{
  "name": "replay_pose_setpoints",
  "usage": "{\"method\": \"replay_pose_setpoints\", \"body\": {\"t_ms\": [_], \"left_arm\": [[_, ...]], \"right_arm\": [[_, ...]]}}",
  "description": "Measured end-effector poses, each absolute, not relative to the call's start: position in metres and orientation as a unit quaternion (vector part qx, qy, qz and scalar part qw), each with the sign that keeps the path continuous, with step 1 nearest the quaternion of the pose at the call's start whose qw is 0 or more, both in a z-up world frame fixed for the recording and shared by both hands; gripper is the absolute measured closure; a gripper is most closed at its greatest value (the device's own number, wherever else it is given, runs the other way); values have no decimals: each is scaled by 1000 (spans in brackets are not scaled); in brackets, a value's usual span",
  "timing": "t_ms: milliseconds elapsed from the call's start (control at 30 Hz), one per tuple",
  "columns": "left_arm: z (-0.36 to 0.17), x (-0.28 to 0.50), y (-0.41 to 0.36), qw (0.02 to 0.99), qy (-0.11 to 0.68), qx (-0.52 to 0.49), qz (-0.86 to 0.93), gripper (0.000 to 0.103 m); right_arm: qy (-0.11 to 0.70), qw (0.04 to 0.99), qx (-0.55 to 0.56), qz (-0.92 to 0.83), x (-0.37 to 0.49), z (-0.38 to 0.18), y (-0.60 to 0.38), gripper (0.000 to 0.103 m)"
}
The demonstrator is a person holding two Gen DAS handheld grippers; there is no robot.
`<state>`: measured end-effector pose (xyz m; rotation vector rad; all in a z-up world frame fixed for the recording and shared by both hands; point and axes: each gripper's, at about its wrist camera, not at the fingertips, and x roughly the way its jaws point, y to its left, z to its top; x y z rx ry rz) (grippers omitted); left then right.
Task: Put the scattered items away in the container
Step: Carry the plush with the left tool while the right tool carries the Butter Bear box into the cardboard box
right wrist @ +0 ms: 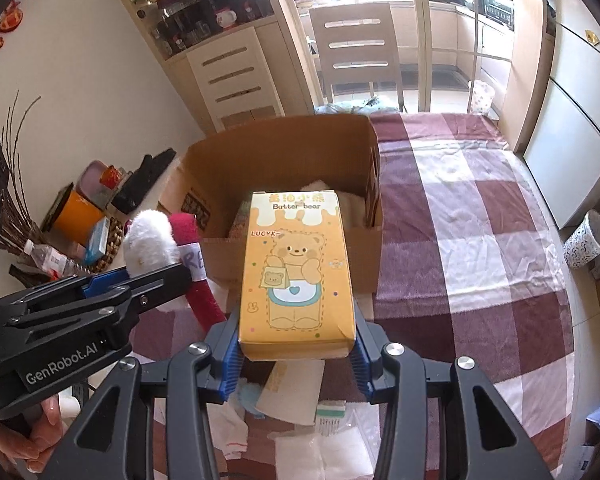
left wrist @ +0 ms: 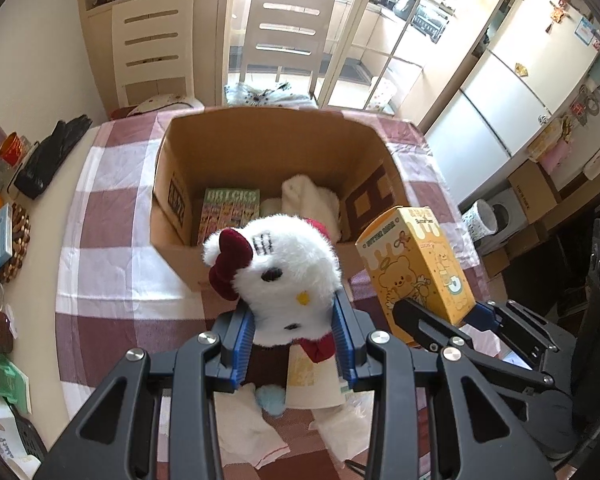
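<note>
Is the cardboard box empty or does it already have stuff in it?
Not empty. The open cardboard box already holds a green Bricks box and something white and fluffy on its floor.

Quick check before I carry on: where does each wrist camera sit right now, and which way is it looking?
Left wrist: on the left gripper, looking down along its fingers at the white plush toy it clamps; right gripper beside it.
Right wrist: on the right gripper, looking down at the yellow bear box it clamps; left gripper and a hand show.
Shared: the cardboard box, checked tablecloth, both held items.
</note>
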<state>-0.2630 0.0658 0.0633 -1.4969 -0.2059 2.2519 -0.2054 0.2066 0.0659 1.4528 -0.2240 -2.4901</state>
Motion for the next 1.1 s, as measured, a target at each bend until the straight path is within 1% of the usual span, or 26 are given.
{"method": "replay_pose_setpoints", "body": {"t_ms": [400,600,833,1100], "left_arm": [[103,-311,58,231,-110,-509,822,67],[110,-347,52,222,-128,-498,829,67],[89,-375,51,212,-137,-512,821,67],[35,-391,56,198,-135,-558,794,67]], "right_arm": [[-75,137,463,-872,-247,96,205,57],[-68,141,447,-881,-277,103,199,58],[-66,142,453,-878,-308,91,192,57],[-51,145,501,-852,-326,40,178,57]]}}
